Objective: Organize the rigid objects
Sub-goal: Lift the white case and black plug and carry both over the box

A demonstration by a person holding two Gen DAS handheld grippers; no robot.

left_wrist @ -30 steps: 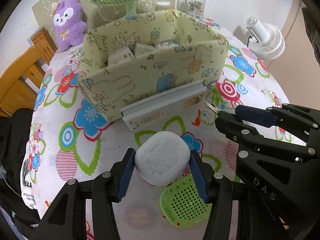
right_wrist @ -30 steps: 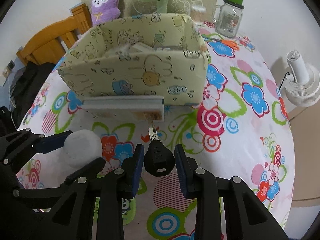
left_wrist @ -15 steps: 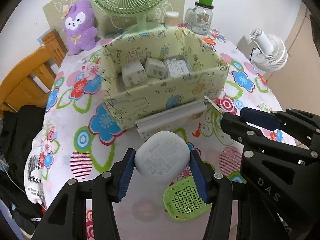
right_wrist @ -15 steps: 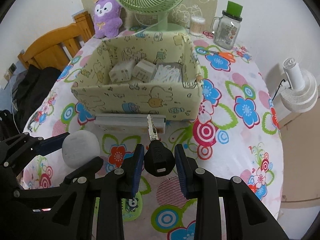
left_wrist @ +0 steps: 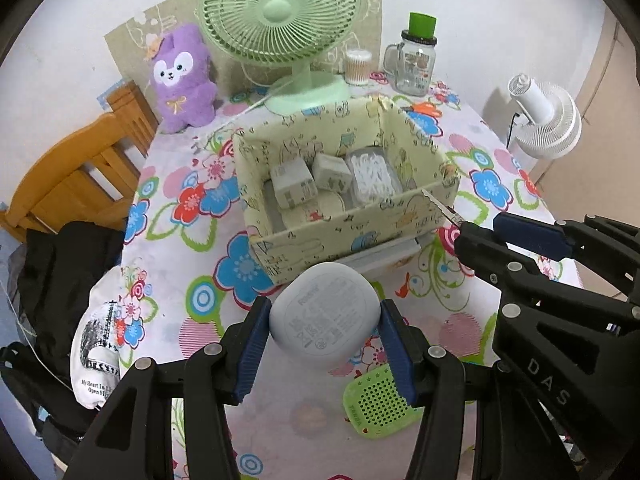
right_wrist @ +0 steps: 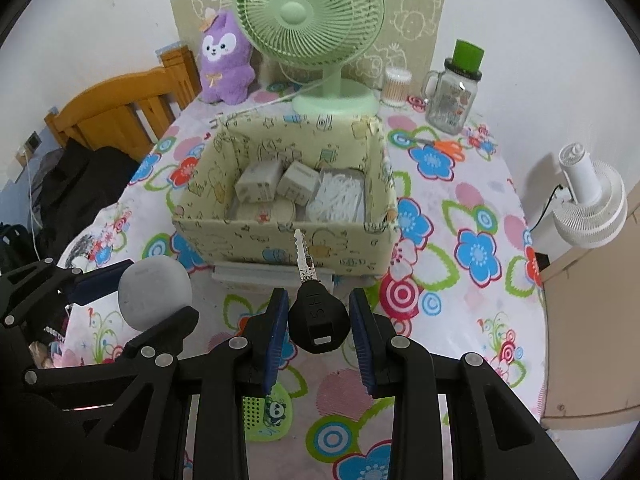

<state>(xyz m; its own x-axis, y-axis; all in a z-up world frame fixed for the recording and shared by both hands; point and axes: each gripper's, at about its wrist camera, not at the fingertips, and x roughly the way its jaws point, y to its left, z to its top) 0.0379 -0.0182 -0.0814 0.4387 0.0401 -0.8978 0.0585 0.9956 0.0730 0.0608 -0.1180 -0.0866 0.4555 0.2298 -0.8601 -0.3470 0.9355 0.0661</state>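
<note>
Left wrist view: your left tongs [left_wrist: 325,354] pinch the white rounded case [left_wrist: 325,316] above the bench [left_wrist: 168,280], the fabric box [left_wrist: 344,236] just ahead. Right wrist view: your right tongs [right_wrist: 318,334] pinch the black-headed key [right_wrist: 318,316], blade pointing at the box's near wall; two white adapters [right_wrist: 276,184] lie inside.

A green desk fan [left_wrist: 280,20] stands at the back of the flowered surface [left_wrist: 172,240], with a purple plush toy [left_wrist: 182,80] to its left. A cotton-swab jar [left_wrist: 357,66] and a green-lidded glass mug [left_wrist: 416,60] stand to its right. A white fan [left_wrist: 548,120] sits off the surface's right edge, a wooden chair [left_wrist: 76,176] at the left.
</note>
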